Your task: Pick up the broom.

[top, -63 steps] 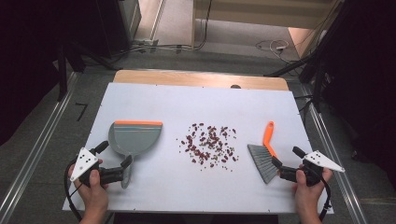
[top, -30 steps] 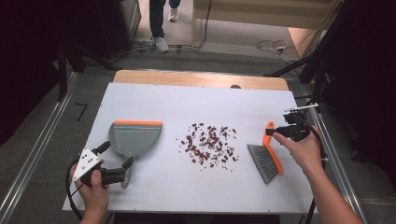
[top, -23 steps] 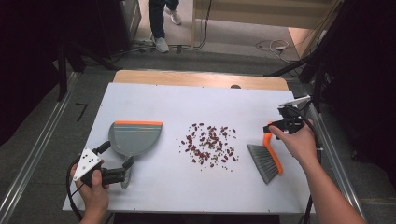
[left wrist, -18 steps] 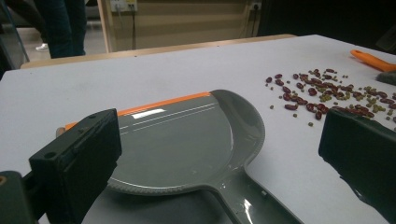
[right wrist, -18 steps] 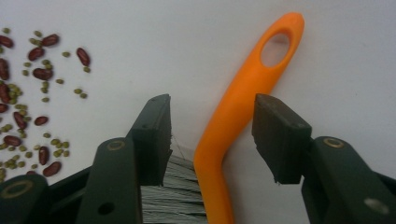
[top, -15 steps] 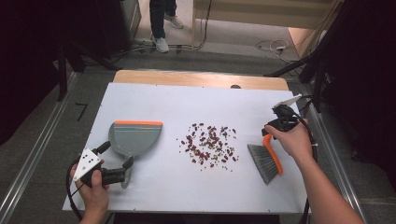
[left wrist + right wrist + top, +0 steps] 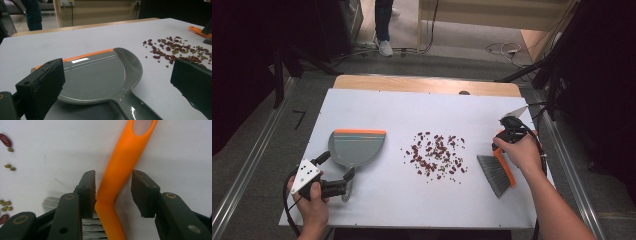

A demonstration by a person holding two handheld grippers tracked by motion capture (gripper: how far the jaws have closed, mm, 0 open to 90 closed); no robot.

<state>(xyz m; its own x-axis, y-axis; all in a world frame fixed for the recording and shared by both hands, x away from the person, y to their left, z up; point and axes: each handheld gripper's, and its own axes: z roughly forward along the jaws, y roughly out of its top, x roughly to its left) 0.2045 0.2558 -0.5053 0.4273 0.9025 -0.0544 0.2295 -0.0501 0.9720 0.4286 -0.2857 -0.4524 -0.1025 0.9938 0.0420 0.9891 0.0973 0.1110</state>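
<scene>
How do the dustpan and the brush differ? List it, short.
The dustpan is grey with an orange front lip; the brush has an orange handle and grey bristles. The dustpan lies left of the spilled beans, the brush right. The left gripper stands open at the dustpan's handle; the right gripper, just closing, straddles the brush's handle. Both lie flat on the table.

From high above the near edge we look forward and down over the whole tabletop (image 7: 377,107). Our left gripper view skims low across it; our right gripper view stares straight down, very close. All share the scattered beans (image 7: 435,154).
</scene>
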